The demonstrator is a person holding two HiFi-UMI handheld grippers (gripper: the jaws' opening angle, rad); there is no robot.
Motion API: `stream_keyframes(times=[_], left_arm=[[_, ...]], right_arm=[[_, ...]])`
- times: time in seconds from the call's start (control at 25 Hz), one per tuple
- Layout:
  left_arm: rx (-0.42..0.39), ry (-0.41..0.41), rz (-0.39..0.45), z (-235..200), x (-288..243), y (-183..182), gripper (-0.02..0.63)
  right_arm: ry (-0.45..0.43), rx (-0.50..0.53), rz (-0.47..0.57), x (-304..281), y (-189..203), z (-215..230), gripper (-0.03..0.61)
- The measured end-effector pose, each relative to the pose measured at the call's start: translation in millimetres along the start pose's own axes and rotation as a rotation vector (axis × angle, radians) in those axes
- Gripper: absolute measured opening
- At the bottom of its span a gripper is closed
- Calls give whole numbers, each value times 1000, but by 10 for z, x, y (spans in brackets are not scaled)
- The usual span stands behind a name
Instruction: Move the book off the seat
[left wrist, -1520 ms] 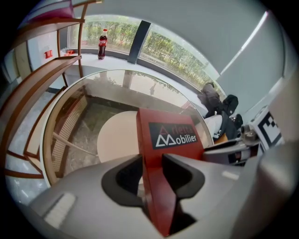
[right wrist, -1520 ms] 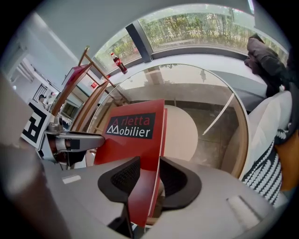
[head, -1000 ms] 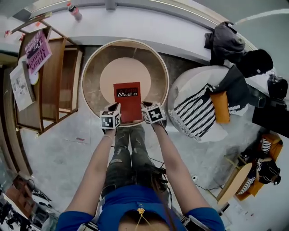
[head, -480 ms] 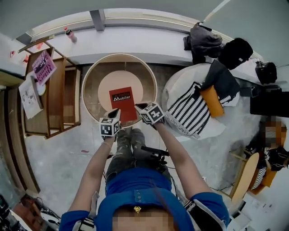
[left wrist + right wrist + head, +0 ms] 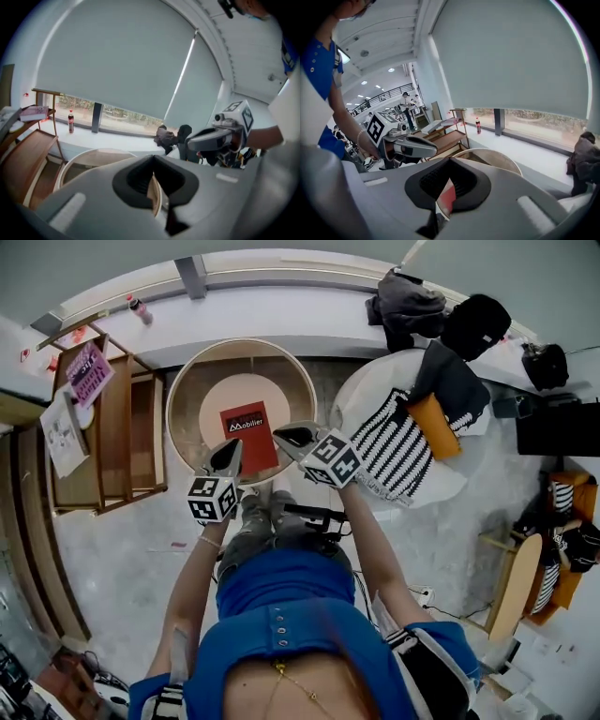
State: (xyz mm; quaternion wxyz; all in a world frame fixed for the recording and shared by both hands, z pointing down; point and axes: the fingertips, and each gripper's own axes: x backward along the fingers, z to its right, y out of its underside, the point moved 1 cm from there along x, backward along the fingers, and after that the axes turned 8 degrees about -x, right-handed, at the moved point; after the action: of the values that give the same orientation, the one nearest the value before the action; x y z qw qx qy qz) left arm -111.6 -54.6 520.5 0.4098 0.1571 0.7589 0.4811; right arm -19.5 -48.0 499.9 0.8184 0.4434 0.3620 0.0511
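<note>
The round tub seat (image 5: 187,395) stands below the white window ledge (image 5: 281,315), with a wooden rack (image 5: 122,427) just beside it on the left. The red book (image 5: 248,432) lies flat on the seat's pale cushion, toward its near edge (cover up, title strip at the far end). Above the seat's near rim hang the left claw (image 5: 232,448) and the right claw (image 5: 281,435). Each has its jaws pressed together on nothing, raised clear of the book.
</note>
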Motion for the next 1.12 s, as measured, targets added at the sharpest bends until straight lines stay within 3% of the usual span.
stream_keyframes(times=[0.36, 0.56, 0.84, 1.12], left_arm=[[46, -3, 179, 205, 457, -664, 2], [-9, -2, 243, 240, 692, -926, 2], [33, -24, 306, 319, 965, -1192, 2], [4, -12, 310, 558, 990, -1251, 2]], right_arm=[[-27, 41, 307, 586, -768, -434, -1], [-17, 117, 423, 834, -1116, -640, 0], [4, 192, 442, 968, -1243, -879, 0], [-9, 195, 434, 967, -1188, -969, 0]])
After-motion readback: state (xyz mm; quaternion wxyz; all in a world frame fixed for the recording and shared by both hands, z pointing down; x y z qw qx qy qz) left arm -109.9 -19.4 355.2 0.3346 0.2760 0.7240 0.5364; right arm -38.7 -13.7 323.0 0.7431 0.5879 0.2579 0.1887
